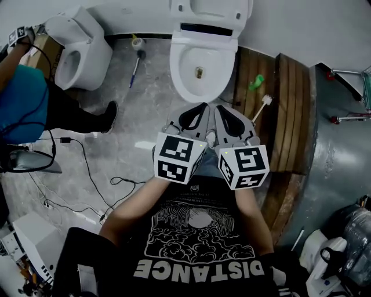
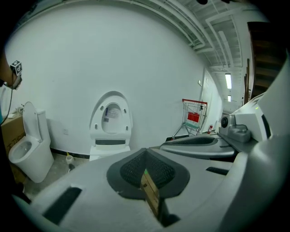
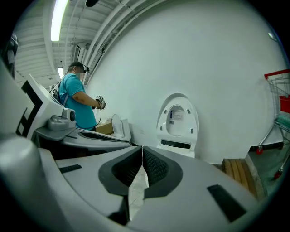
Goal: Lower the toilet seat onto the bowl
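Glossy white beside matt grey and dull wood.
Ahead of the right gripper (image 1: pixel 221 109), the bowl (image 1: pixel 181 75) and raised seat (image 1: pixel 211 11) look smooth, shiny white; to its right, a slatted brown wood platform (image 1: pixel 290 110); the floor (image 1: pixel 116 104) below looks like mottled grey stone; its pads (image 3: pixel 156 167) are dark and ribbed.

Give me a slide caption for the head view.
Shut left gripper and right gripper poised before a toilet with its seat raised.
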Motion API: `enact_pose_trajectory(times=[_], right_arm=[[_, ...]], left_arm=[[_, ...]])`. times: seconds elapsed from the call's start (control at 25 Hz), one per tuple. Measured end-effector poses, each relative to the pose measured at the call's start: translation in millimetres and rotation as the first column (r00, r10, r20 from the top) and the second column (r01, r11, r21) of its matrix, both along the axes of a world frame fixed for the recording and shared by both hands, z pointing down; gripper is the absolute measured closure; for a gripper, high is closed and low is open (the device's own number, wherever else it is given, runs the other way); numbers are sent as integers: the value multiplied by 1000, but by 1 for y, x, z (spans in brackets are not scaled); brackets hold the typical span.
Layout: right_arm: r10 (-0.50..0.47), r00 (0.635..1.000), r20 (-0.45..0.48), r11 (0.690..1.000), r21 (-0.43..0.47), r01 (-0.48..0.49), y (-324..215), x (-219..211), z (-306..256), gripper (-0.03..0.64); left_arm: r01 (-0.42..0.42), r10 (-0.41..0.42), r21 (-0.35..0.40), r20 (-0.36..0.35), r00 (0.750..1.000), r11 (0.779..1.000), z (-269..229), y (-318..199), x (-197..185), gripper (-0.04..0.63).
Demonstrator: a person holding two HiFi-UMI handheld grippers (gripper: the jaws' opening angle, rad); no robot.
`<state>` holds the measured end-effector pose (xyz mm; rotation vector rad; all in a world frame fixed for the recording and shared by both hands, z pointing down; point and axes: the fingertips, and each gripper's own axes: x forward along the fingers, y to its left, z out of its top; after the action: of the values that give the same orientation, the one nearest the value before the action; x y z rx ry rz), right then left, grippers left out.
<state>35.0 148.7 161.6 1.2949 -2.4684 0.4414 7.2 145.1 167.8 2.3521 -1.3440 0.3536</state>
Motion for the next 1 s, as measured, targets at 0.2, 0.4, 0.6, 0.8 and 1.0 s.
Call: enact_pose_trajectory(times=[0.2,0.4,0.6,0.8,1.0], right_arm=[[-12,1000,13,1000,-14,12,-50,18,4,598],[-30,999,27,999,-10,30,-93,39,1,598],[-37,998,47,999,-7,38,-122,58,-1,598],[-54,997,54,999,7,54,-141,65,-4,598],[-65,996,60,998,0,66,-153,65,-4,598]], left_arm=[[0,0,-7,9,1000,1000,3,-49,19,584],[-10,10,0,11,1000,1000,0,-89,39,584],[-6,6,-4,28,1000,1000,-1,-116,57,584],[1,-1,-11,24,1000,1000,-3,-135,66,584],[1,-1,-18,42,999,1000,-2,-149,68,584]])
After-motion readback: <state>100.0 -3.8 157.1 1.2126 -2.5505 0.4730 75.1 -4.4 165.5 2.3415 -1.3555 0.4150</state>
